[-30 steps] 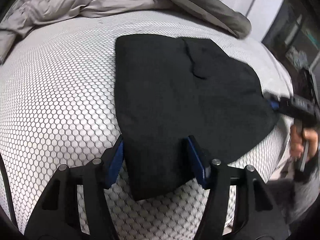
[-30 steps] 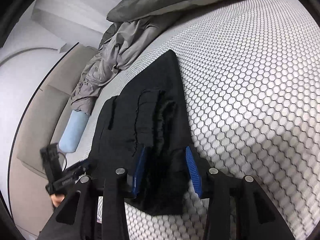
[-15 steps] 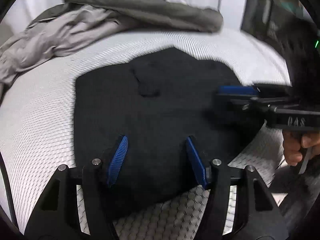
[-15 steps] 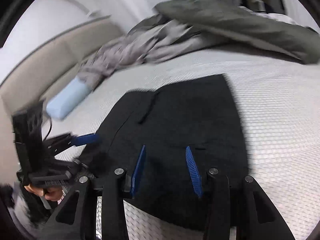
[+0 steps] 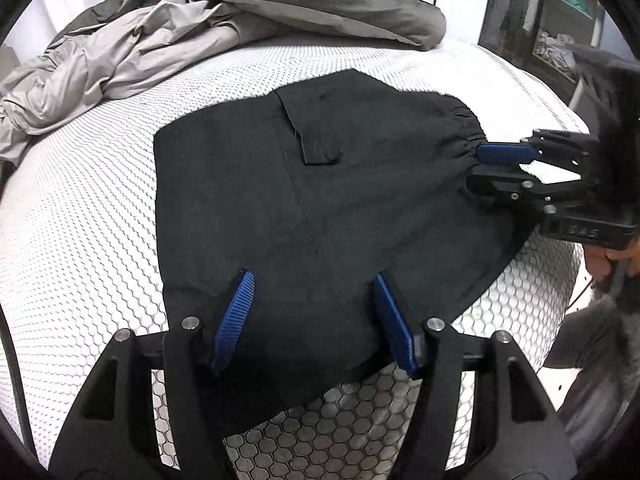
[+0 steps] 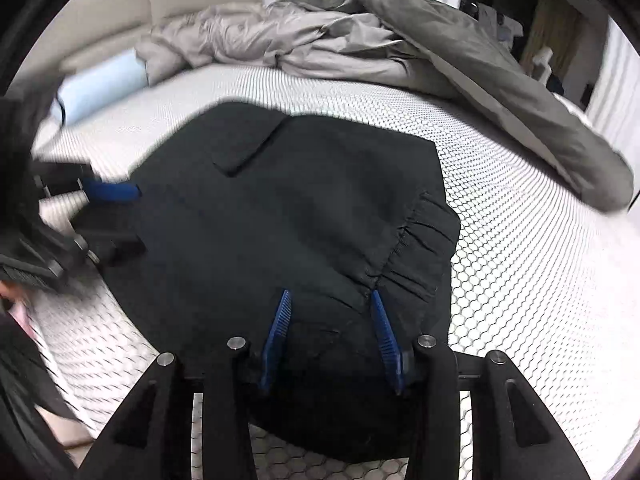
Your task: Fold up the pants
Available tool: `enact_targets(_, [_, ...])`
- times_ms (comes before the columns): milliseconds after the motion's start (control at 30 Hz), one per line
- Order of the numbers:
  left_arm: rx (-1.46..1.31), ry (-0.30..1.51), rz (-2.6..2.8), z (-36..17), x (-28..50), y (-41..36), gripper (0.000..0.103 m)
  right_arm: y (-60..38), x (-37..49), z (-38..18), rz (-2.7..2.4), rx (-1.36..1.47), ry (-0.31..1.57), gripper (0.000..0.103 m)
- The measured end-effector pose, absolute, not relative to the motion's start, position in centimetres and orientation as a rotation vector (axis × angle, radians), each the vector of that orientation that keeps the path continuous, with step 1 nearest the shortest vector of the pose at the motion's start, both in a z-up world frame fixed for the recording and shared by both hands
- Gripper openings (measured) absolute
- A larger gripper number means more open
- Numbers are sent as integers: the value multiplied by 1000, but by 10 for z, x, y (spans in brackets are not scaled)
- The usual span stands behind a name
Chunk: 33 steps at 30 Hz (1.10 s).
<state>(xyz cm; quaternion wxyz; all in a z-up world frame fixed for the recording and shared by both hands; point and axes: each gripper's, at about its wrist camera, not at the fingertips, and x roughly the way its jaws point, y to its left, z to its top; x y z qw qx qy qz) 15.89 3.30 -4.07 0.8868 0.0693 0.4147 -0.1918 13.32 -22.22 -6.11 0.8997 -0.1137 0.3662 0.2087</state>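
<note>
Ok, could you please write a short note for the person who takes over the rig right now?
Left gripper: open, jaws astride the near edge of the black pants, nothing clamped.
Right gripper: open, at the elastic waistband, nothing clamped.
Pants: flat on the honeycomb-patterned bed, folded into a compact block. The grey duvet is bunched behind, apart from them.
Done: legs appear folded in.
Left: probably one more fold or a final smoothing.

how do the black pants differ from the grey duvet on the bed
The black pants lie flat and folded near the front of the bed; the grey duvet is bunched and rumpled at the far side. The pants are black, the duvet grey. The pants lie under both tools; the duvet is untouched. Both rest on the honeycomb cover.
</note>
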Motion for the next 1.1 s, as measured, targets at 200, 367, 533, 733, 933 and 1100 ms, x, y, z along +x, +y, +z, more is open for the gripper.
enact_targets(200, [78,855,-337,-36,198,25,60,-177,177,-63,503,-115,788,46])
enact_targets(367, [56,878,-358,-41,211,40,59,-167,191,-76,455,-218,850,46])
enact_targets(533, [8,879,-340,-28,207,54,59,-195,181,-60,422,-192,811,42])
enact_targets(733, [-7,873,-261,-27,241,50,59,-170,197,-49,476,-125,770,48])
enact_targets(933, [39,912,-276,-42,253,52,62,-164,211,-78,385,-282,868,48])
enact_targets(1100, [-32,930,-281,-33,253,60,60,-189,199,-63,365,-227,859,45])
